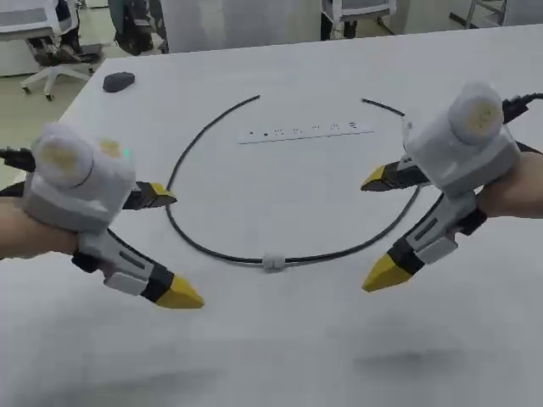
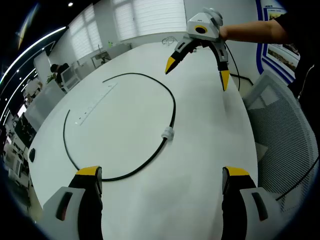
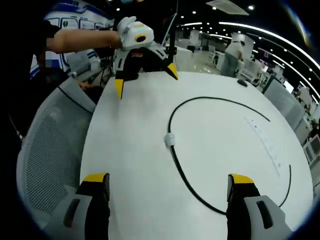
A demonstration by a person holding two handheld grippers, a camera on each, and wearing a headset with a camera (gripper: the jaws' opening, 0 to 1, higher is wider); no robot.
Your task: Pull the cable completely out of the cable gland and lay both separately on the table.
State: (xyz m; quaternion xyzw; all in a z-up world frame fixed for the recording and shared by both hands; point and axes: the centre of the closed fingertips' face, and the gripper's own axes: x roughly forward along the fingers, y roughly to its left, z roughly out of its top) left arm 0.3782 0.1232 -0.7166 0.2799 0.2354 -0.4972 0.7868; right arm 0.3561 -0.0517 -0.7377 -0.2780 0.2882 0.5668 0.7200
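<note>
The fingers (image 1: 182,294) of my left gripper (image 1: 180,246) are wide open and hold nothing. My right gripper (image 1: 372,232) is wide open too, with nothing in it. Both hang over the white counter (image 1: 280,348). Between them lies the black cable (image 1: 229,257), bent in a big ring. The little white cable gland (image 1: 272,262) sits on the near part, with the cable running through it. A white power strip (image 1: 305,131) lies farther away.

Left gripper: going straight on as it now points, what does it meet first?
Probably the white cable gland on the black cable, lying straight ahead of the left gripper; its height above the table is unclear.
</note>
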